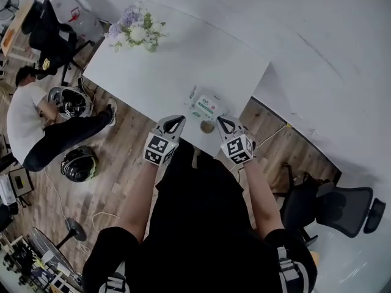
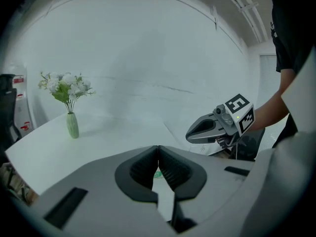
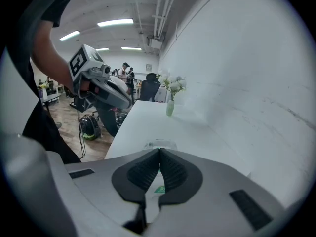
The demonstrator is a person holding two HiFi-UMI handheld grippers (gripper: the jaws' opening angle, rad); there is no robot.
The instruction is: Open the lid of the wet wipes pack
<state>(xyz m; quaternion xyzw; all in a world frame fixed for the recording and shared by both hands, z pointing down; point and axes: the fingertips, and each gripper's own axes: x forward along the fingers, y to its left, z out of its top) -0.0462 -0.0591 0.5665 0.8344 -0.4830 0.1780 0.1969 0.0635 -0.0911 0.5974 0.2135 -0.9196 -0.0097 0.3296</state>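
Wet wipes pack (image 1: 206,106) lies on white table (image 1: 177,66) against wall (image 1: 305,29).

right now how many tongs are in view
2. The left tongs hang shut and empty just short of the left end of the wet wipes pack. The right tongs hang shut and empty just short of its right end. None look hidden.

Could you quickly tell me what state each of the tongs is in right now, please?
Left tongs: closed, holding nothing.
Right tongs: closed, holding nothing.
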